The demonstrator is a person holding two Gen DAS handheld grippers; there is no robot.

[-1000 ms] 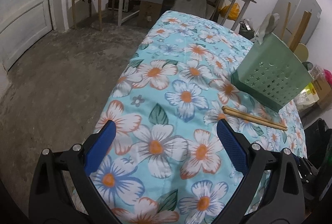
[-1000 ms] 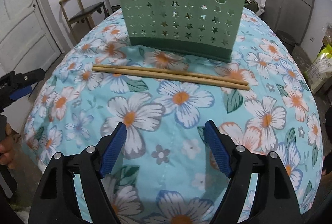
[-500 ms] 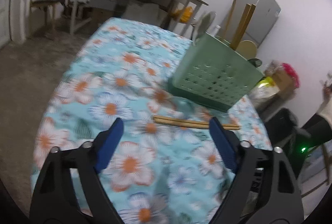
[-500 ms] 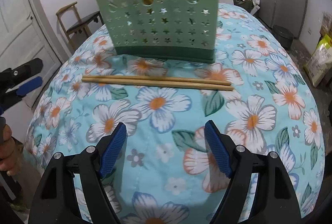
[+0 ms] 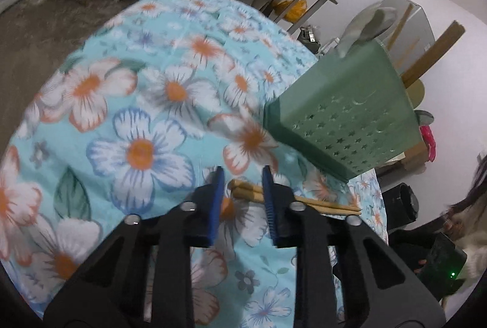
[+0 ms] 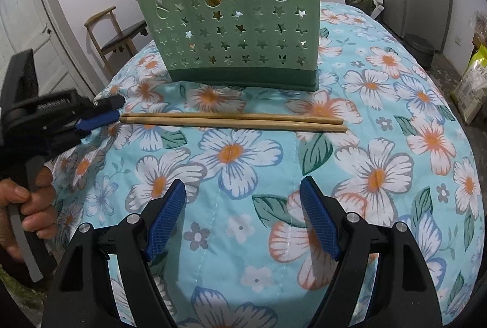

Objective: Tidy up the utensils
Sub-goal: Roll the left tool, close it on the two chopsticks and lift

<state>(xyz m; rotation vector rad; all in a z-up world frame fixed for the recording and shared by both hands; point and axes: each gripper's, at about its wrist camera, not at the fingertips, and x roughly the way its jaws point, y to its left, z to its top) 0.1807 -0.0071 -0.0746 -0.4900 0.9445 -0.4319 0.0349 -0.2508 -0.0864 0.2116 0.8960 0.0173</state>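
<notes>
The pair of chopsticks (image 6: 232,120) lies on the flowered cloth (image 6: 231,154) mid-frame, just below the green holder (image 6: 231,33). The left gripper (image 5: 242,176) is closing, chopstick ends between its pads, seemingly not yet pinched. It should catch both sticks before lifting. The right gripper (image 6: 243,215) hangs wide apart, empty, at bottom centre.
</notes>
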